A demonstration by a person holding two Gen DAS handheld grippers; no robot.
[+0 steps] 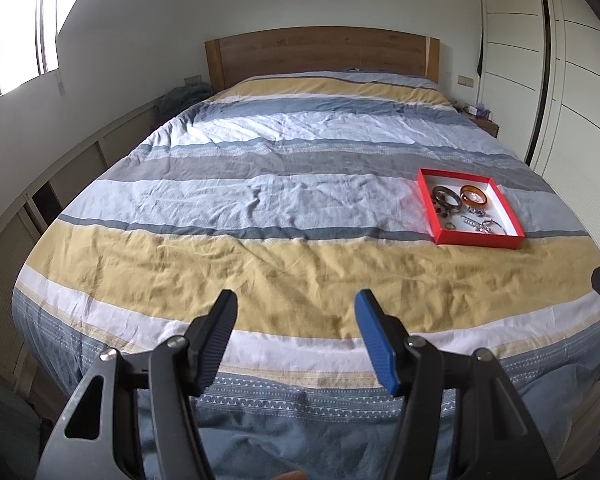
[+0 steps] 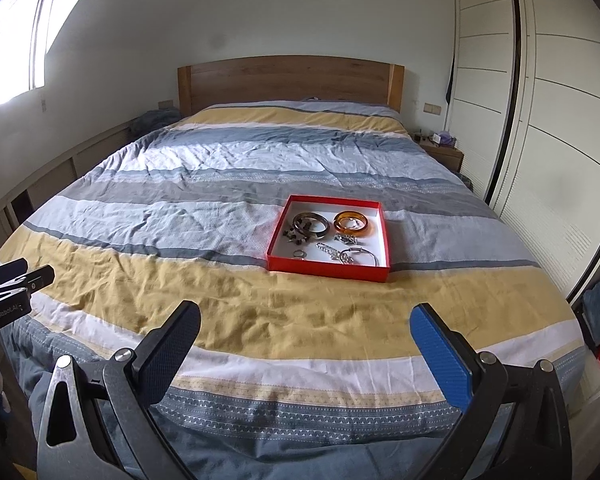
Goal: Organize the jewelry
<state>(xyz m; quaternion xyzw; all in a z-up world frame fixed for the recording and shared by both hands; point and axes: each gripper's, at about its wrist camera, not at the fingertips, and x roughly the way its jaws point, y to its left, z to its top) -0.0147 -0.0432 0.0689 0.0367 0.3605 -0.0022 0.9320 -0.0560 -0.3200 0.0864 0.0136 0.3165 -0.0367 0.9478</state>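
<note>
- Red shallow cardboard box (image 2: 329, 269) with a white inside lies on the striped blue, grey and yellow bedcover (image 2: 220, 304), at about one o'clock from the right gripper (image 2: 306, 322).
- Amber translucent bangle (image 2: 351, 222) sits at the box's far right; a dark grey bangle (image 2: 311, 223) lies just beside it at nine o'clock.
- Silver chains and small rings (image 2: 342, 255) are bunched along the near side.
- Right gripper hovers over the bed's foot, jaws spread wide, holding nothing.
- Left gripper (image 1: 296, 310) hangs likewise, parted and bare, the box at its two o'clock.
- Brown wooden headboard (image 2: 292, 80) stands at twelve o'clock.
</note>
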